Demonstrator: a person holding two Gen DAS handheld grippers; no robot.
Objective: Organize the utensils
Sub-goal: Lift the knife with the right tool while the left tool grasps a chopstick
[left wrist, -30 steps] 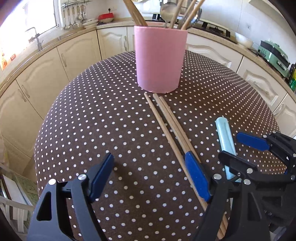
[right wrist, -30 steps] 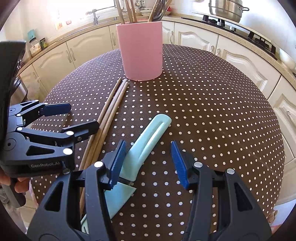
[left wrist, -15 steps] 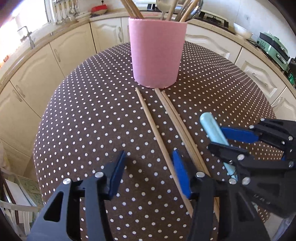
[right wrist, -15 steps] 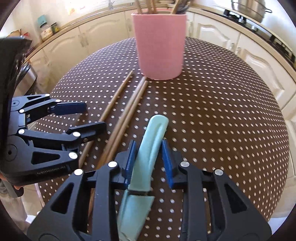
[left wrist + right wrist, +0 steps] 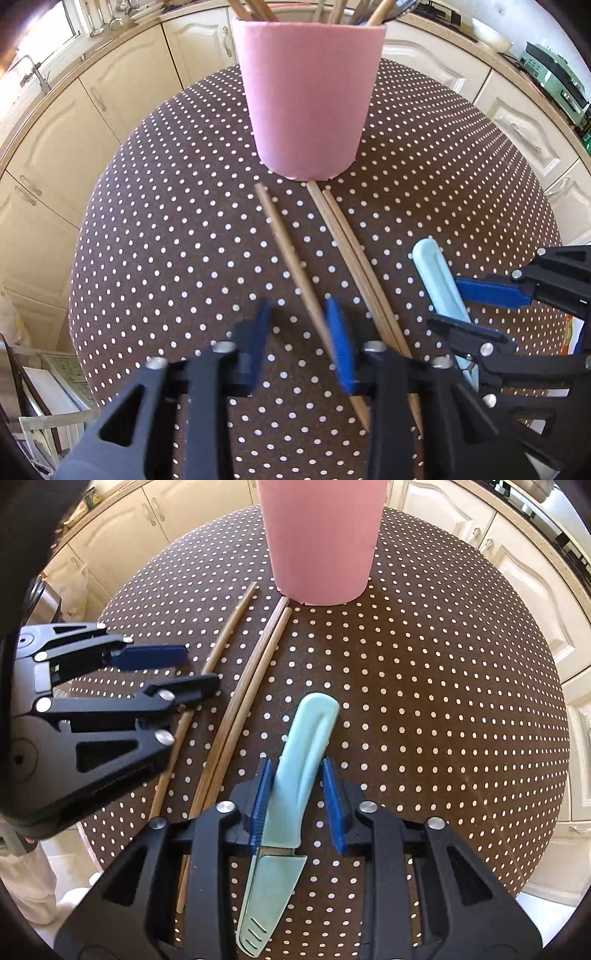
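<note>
The right hand-held gripper has narrowed around the knife, not yet clamped; the left hand-held gripper, narrowed too, now straddles a chopstick, empty.

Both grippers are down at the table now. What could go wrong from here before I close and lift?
1. The right gripper straddles the mint knife, whose handle lies slanted between the jaws; closing may twist it and swing the sheathed blade.
2. The left gripper has the lone chopstick hard against one pad, so the grasp may be off-centre and roll it into the chopstick pair.
3. The grippers sit close together; lifting both toward the pink holder risks collision.
</note>
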